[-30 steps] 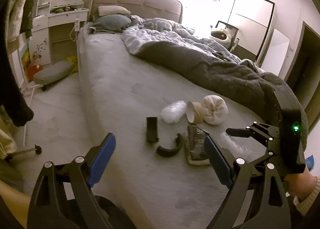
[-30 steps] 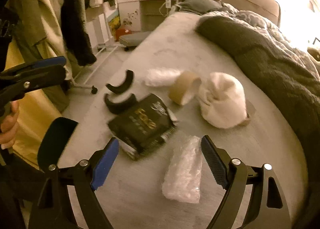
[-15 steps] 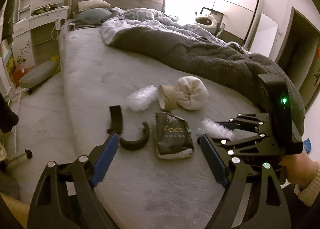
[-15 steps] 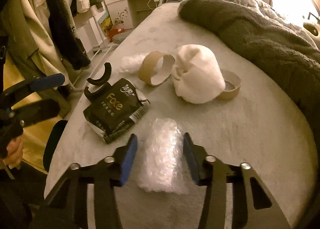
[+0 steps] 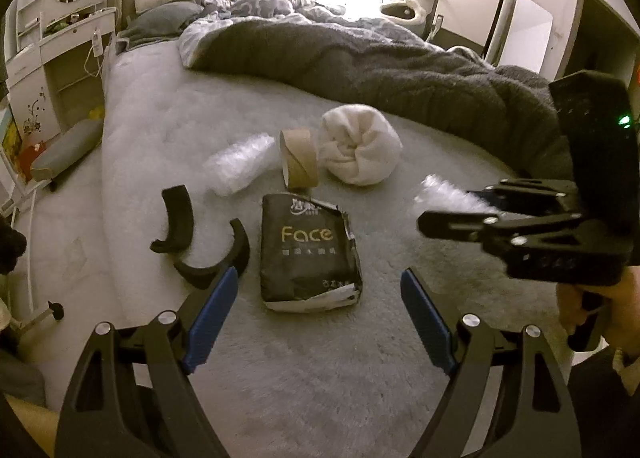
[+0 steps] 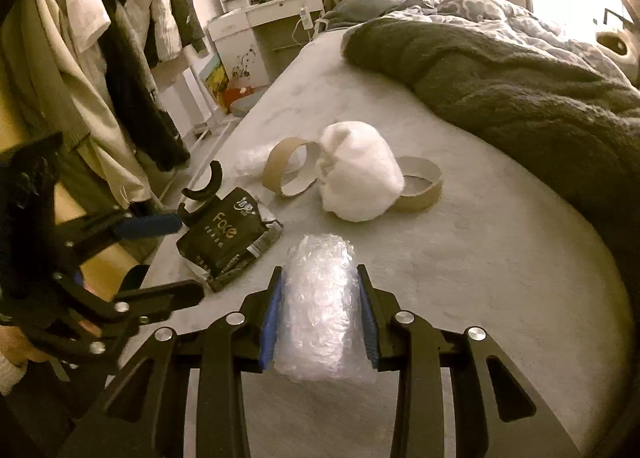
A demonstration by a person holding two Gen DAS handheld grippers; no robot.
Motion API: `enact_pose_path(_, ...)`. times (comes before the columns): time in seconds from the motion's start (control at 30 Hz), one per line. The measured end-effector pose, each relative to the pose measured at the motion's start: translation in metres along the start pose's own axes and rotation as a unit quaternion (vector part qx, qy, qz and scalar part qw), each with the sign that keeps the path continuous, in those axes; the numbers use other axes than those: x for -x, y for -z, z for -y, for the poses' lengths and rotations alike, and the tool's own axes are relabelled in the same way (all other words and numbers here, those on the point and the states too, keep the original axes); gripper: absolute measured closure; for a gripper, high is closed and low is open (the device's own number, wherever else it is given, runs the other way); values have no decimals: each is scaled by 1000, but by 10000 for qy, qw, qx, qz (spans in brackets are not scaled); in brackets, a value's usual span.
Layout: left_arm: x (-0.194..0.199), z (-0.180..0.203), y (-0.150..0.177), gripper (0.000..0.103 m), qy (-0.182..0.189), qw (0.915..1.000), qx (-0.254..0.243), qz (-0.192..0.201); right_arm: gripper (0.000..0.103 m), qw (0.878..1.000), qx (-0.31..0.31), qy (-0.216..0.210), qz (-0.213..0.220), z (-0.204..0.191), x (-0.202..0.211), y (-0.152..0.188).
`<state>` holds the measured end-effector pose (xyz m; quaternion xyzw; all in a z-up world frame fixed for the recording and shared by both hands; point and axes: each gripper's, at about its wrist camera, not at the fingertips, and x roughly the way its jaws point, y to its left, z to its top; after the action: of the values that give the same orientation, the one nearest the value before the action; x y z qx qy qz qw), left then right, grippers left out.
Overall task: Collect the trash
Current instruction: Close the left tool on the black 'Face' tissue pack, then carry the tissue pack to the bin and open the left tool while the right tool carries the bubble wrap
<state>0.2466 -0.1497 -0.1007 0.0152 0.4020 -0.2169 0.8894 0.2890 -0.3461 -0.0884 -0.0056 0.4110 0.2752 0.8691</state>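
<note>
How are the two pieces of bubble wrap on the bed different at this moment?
The near bubble wrap sits between the closing pads of the right tool; the far bubble wrap lies free beside the cardboard ring. The near one looks rolled, the far one looser. Both are clear plastic.

Bare bed [image 5: 168,130] lies left of the trash; the grey blanket [image 5: 400,70] blocks the far side.

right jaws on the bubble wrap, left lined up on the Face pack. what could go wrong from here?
1. The right gripper is closing its jaws on springy bubble wrap, which may squirm loose on the lift.
2. The left gripper, open, stands near the torn Face tissue pack; closing on the ripped end might tear it.
3. The black curved pieces beside the left jaw could get knocked off the bed edge.
</note>
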Motion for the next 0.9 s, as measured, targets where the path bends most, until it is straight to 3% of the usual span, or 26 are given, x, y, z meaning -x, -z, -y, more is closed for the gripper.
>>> enact_pose_path(0.37, -23, 4, -5, 21, -247, 9996, 39, -161, 68, 10000, -59, 5, 33, 20, 11, 11)
enact_pose_path(0.9, -35, 1, -9, 49, -427, 9989, 144, -136, 68, 9998, -171, -24, 109, 32, 24, 11)
